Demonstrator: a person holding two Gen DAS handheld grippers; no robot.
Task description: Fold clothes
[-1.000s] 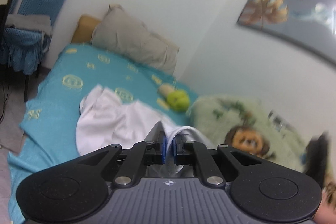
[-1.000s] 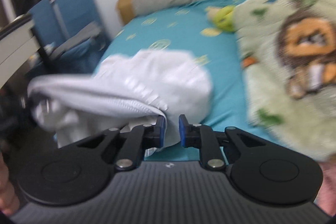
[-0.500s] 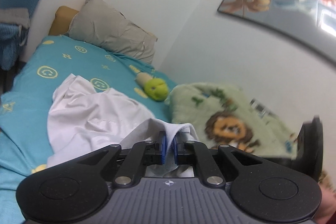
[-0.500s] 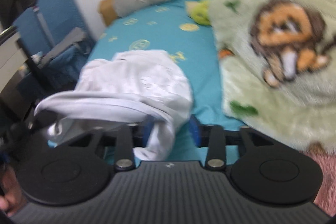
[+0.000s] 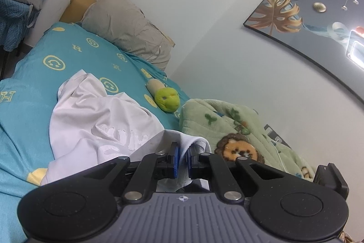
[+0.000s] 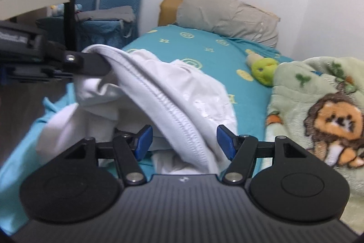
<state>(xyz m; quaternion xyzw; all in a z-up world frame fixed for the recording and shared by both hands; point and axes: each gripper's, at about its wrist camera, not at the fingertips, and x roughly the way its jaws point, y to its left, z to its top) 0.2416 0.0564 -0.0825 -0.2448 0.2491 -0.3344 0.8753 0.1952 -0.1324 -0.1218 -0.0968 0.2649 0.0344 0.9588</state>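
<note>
Left claw (image 5: 182, 157) pinched the white garment's (image 5: 95, 120) hem, raised over the bed (image 5: 29, 74); right claw (image 6: 183, 144) stood spread, hem draped between its fingers.

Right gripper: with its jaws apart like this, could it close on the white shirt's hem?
Probably yes. The right gripper is open, and the white shirt's stitched hem drapes straight through the gap between its blue pads; nothing else sits between them.
</note>
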